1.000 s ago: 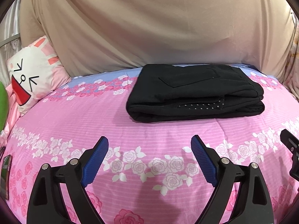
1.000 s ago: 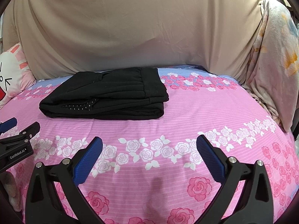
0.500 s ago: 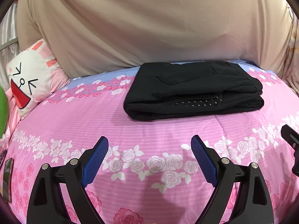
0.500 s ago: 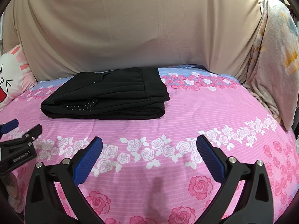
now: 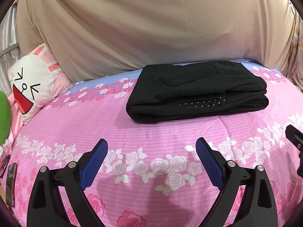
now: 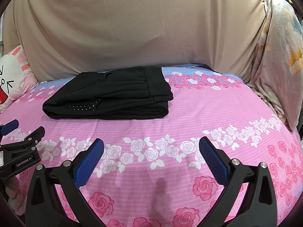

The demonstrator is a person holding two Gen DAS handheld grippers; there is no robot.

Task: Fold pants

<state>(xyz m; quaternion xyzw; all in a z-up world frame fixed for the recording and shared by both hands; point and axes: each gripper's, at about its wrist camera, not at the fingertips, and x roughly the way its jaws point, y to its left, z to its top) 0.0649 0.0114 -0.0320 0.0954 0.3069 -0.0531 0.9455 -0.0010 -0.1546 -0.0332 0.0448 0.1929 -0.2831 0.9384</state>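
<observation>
Black pants (image 5: 197, 92) lie folded in a thick rectangular stack on the pink rose-print bed cover (image 5: 151, 136), toward the far side; they also show in the right wrist view (image 6: 111, 94). My left gripper (image 5: 151, 143) is open and empty, hovering over the cover well short of the pants. My right gripper (image 6: 151, 143) is open and empty, also short of the pants and to their right. The left gripper's body (image 6: 19, 151) shows at the left edge of the right wrist view, and part of the right gripper (image 5: 295, 143) shows at the right edge of the left wrist view.
A beige sheet (image 5: 151, 28) hangs behind the bed. A white and pink cartoon rabbit pillow (image 5: 32, 87) lies at the far left. A pale patterned blanket (image 6: 280, 66) hangs at the right. A phone-like object (image 5: 10, 185) lies at the bed's left edge.
Both grippers have drawn back and risen slightly from the pants, staying open. The folded pants have not moved.
</observation>
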